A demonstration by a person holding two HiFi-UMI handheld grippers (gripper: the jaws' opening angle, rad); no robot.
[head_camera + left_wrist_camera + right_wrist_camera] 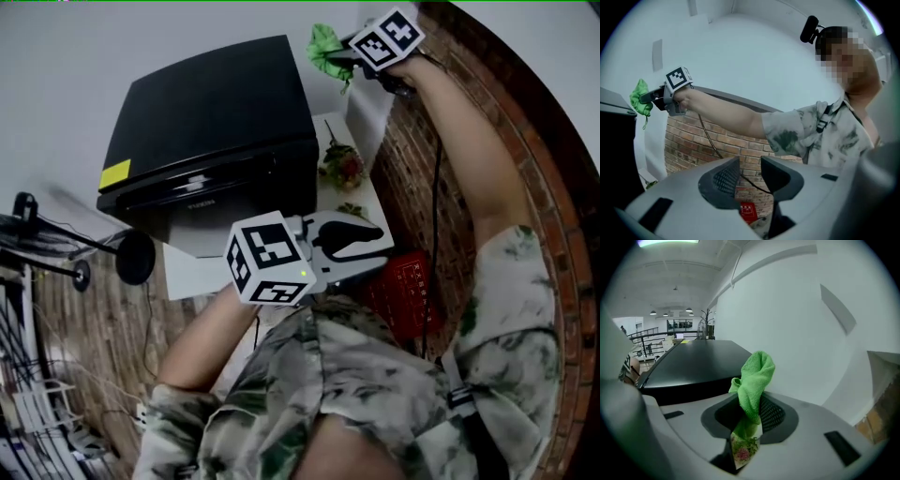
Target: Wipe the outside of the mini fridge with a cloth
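- Two grippers are in view, one held in each of the person's hands.
- The right gripper (pixel 750 416) has its jaws closed on a bright green cloth (pixel 754 380), which bunches up above them.
- The cloth is held beside the far right corner of the mini fridge (pixel 211 122). Whether it touches the fridge cannot be told.
- The left gripper (pixel 750 173) is held near the person's body. Its jaws stand slightly apart with nothing between them.
- The fridge is black with a smooth, glossy top and a yellow label (pixel 115 173) at one front corner.
- It sits on a white stand (pixel 183 272) against a plain white wall (pixel 56 75).
- A small bunch of flowers (pixel 342 164) lies on the stand to the right of the fridge.
- A red-brown brick surface (pixel 403 150) is next to the stand, with a red printed item (pixel 405 291) on it.
- A black stand with a round head (pixel 136 255) is to the left.
- Beyond the fridge, the right gripper view shows a large hall with ceiling lights and railings.
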